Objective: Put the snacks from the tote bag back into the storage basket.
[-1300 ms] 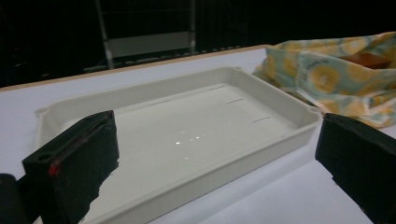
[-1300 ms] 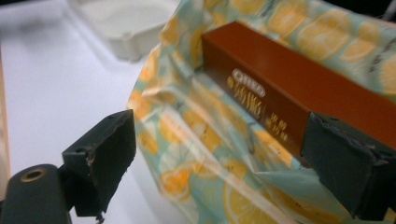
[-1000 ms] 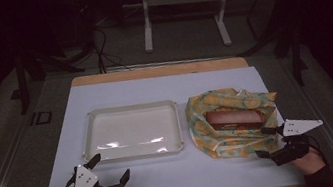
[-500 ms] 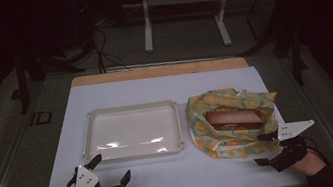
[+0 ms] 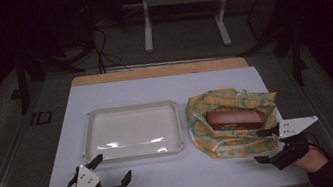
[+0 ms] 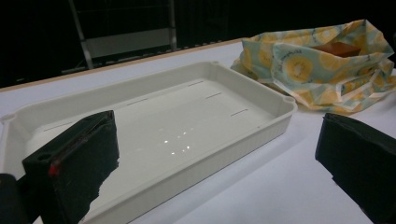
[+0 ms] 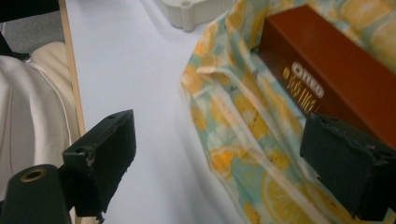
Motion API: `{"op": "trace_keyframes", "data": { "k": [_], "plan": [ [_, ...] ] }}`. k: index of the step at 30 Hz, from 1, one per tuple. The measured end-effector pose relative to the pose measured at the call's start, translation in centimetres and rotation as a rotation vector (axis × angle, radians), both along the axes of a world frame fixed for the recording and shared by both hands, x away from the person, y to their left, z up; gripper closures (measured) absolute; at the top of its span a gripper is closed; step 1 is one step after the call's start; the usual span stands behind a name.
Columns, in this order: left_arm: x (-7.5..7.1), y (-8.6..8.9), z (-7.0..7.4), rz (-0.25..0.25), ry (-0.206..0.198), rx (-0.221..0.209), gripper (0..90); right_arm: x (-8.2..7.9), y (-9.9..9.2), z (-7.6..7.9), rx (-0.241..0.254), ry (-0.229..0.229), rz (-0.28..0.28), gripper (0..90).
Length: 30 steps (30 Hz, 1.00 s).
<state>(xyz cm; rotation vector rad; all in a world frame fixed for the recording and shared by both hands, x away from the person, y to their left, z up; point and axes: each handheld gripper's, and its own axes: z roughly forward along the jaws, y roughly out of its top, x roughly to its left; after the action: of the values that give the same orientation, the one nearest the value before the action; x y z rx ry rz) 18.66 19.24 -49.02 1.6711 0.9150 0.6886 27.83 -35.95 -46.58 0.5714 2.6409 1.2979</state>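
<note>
A brown box point(image 5: 235, 118) with gold lettering lies inside an open lemon-patterned cloth bag point(image 5: 228, 142) on the right of the table. In the right gripper view the box point(image 7: 327, 70) lies just beyond the far jaw, with the bag's fabric point(image 7: 233, 140) below it. My right gripper point(image 5: 262, 146) is open at the bag's near right edge, holding nothing. A white tray point(image 5: 91, 136) sits mid-table, bare inside. My left gripper point(image 5: 111, 168) rests open near the front edge, just short of the tray's front rim point(image 6: 196, 158).
The table is covered in pale blue-white sheet point(image 5: 183, 182) with a wooden front edge point(image 7: 72, 79). A light garment point(image 7: 28, 116) of the person shows past that edge. Dark floor, cables and a metal stand point(image 5: 180, 0) lie beyond the far side.
My right gripper has drawn back slightly toward the front edge, off the bag's rim. The left gripper has barely shifted.
</note>
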Motion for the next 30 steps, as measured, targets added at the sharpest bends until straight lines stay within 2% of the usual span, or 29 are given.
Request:
{"op": "trace_keyframes", "data": {
  "k": [5, 15, 30],
  "plan": [
    [0.0, 0.0, 0.0, -0.002, 0.002, 0.003, 0.0, 0.4, 0.2, 1.1, 0.019, -0.026, 0.011, 10.7],
    [0.0, 0.0, 0.0, -0.007, 0.001, 0.001, 0.0, 1.2, 1.1, 3.3, 0.022, -0.085, 0.034, 10.8],
    [0.0, 0.1, 0.0, -0.009, 0.004, 0.002, 0.0, 3.0, 1.1, 5.6, 0.034, -0.137, 0.019, 10.7]
  ]
}}
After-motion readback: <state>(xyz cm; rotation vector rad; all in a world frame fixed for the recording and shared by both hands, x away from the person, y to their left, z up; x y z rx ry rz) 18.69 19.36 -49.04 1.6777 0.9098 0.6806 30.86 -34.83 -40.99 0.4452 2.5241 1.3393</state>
